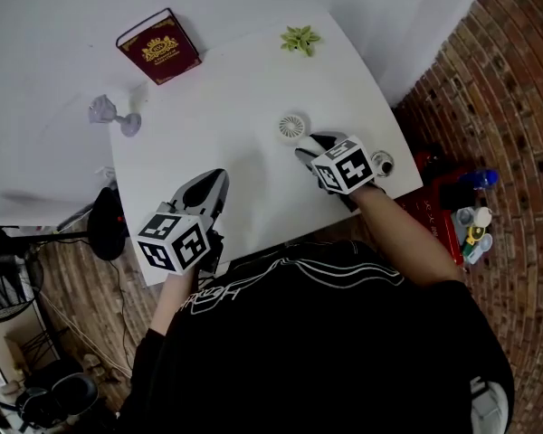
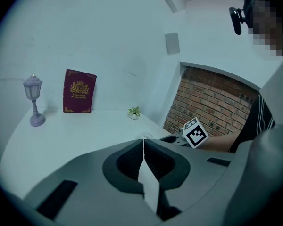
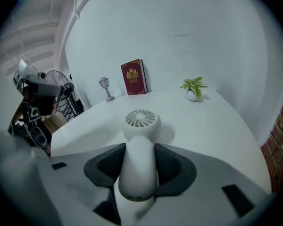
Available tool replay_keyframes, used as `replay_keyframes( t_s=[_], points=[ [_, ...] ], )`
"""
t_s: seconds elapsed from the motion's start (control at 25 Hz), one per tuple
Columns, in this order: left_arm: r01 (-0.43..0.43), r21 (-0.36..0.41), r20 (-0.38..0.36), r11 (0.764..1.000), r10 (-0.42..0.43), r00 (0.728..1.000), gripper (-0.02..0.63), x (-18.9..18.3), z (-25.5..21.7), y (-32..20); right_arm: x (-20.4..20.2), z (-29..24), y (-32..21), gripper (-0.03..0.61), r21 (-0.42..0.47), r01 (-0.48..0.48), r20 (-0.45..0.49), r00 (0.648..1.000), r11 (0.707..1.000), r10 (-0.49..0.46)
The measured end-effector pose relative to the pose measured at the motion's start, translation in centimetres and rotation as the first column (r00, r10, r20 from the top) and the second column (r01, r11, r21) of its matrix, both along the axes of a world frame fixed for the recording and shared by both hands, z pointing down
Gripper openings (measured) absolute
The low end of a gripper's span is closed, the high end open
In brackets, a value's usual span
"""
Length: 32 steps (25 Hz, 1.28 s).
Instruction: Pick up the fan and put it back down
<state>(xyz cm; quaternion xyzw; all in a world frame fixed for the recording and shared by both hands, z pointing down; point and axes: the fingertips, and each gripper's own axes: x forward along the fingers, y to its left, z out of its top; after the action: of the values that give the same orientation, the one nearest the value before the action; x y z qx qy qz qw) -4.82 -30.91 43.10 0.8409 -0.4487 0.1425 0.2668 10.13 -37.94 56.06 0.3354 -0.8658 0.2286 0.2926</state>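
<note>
White counter (image 1: pixel 235 98) lies beneath the right claw (image 3: pixel 138 149), clamped on the slim handle of a light, rigid, probably slippery fan (image 3: pixel 141 119).

Overhead, the right gripper (image 1: pixel 309 145) hides the handle of the fan (image 1: pixel 291 127) (lettering on the book (image 1: pixel 158 46) is unreadably small).

From here, the left gripper (image 1: pixel 218 175) and the right gripper (image 1: pixel 301 153) read as smooth grey shells, each lined inside with dark ribbed pads (image 3: pixel 109 165). Each carries a white marker cube (image 1: pixel 174 240) printed with black squares. The person holding them wears a black shirt (image 1: pixel 335 342) with thin white line artwork.
</note>
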Motion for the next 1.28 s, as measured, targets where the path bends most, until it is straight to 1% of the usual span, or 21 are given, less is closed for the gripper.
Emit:
replay_keyframes(
  t_s=[0.16,0.32,0.56,0.76,0.88,1.08,1.28],
  points=[
    [0.002,-0.004,-0.023,1.0,-0.002,1.0,0.034,0.1,0.0,-0.1,0.2,-2.9,0.4,0.192,0.012,-0.008,0.083,0.996,1.0,0.007],
    [-0.008,0.004,-0.04,1.0,0.008,0.999,0.034,0.6,-0.4,-0.3,0.8,-6.6,1.1,0.193,0.006,-0.029,0.196,0.98,1.0,0.027],
    [-0.023,0.038,-0.073,0.999,0.026,0.997,0.032,1.7,-2.0,-0.8,1.8,-12.5,2.5,0.193,0.068,-0.036,0.314,0.949,0.997,0.013],
    [-0.04,0.064,-0.1,0.997,0.046,0.994,0.034,2.7,-3.6,-0.6,2.5,-15.9,3.8,0.193,0.099,-0.027,0.374,0.927,0.995,-0.012],
    [-0.054,0.069,-0.108,0.996,0.061,0.992,0.034,3.1,-4.1,-0.4,2.5,-17.1,4.5,0.193,0.117,-0.014,0.397,0.917,0.993,-0.034],
    [-0.058,0.06,-0.101,0.997,0.064,0.993,0.034,3.3,-3.8,-0.9,2.1,-17.8,5.0,0.193,0.133,-0.001,0.419,0.907,0.991,-0.055],
    [-0.069,0.049,-0.089,0.996,0.073,0.993,0.034,3.8,-3.7,-0.9,2.0,-17.8,5.3,0.193,0.13,0.007,0.426,0.903,0.992,-0.062]
  ],
)
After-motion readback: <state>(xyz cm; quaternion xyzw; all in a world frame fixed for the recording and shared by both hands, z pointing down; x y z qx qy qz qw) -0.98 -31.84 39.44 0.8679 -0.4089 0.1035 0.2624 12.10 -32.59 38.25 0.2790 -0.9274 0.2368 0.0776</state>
